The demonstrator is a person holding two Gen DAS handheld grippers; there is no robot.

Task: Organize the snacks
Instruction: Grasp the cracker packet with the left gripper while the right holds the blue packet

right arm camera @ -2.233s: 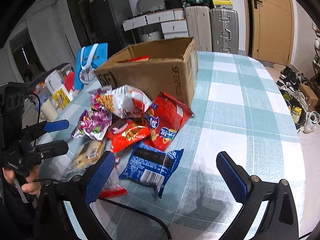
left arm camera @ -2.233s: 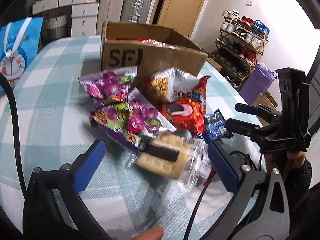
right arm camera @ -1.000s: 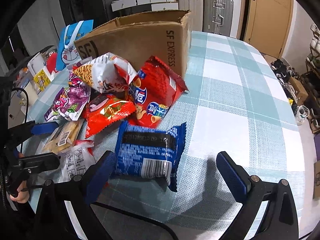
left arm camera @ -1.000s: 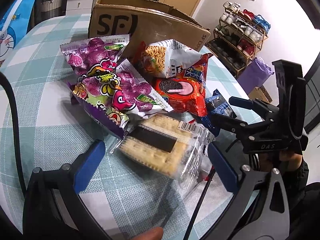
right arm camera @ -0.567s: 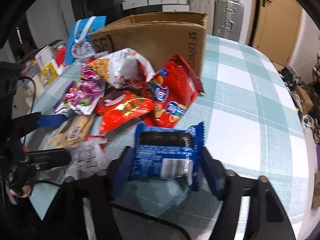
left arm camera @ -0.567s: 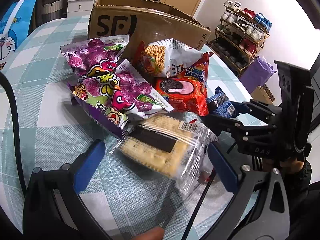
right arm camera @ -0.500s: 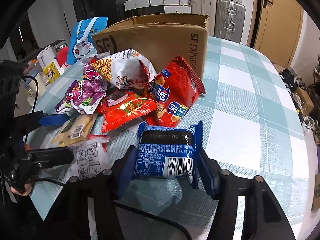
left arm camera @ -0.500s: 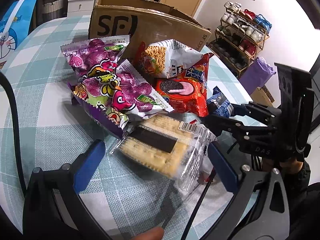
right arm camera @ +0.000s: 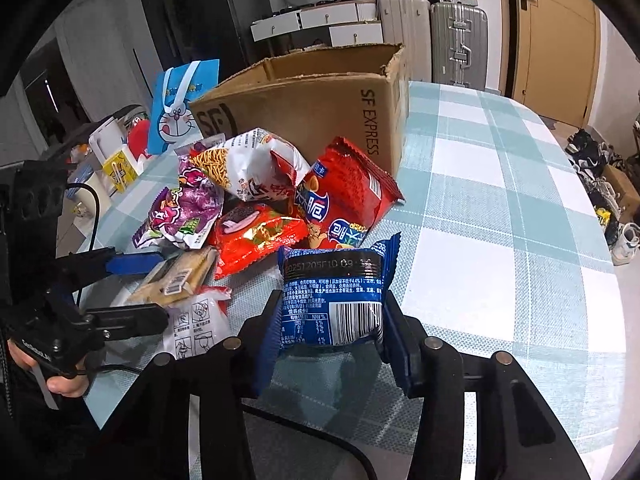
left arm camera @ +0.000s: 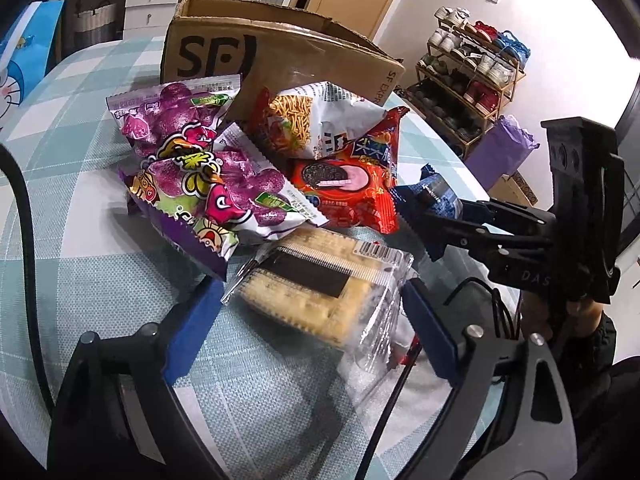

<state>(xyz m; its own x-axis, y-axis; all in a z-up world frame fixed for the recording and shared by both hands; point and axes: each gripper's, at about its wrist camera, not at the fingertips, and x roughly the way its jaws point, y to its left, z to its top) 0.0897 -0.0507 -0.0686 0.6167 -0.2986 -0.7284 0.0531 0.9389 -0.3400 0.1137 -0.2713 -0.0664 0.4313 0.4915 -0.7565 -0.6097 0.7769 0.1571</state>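
A pile of snack bags lies on the checked tablecloth (right arm camera: 500,240) in front of an open cardboard box (left arm camera: 280,52). My right gripper (right arm camera: 332,320) grips a blue packet (right arm camera: 334,280). Its jaws are closing, and the pads press the packet's two sides. In the left wrist view the same packet (left arm camera: 434,192) sits in that gripper (left arm camera: 456,224) at the right. My left gripper (left arm camera: 310,312) is closing around a clear pack of crackers (left arm camera: 316,284), which lies flat between the pads. The pads stand at the wrapper's edges without squeezing it.
Two purple bags (left arm camera: 200,184), a red cookie pack (left arm camera: 344,184), a noodle snack bag (left arm camera: 316,124) and a red chip bag (right arm camera: 344,204) crowd the box front. A blue cartoon bag (right arm camera: 180,108) stands at the far left. Suitcases (right arm camera: 440,36) and a shoe rack (left arm camera: 472,76) stand beyond the table.
My right gripper went from wide open to closed on the blue packet, which now stands tilted up. My left jaws have narrowed around the cracker pack.
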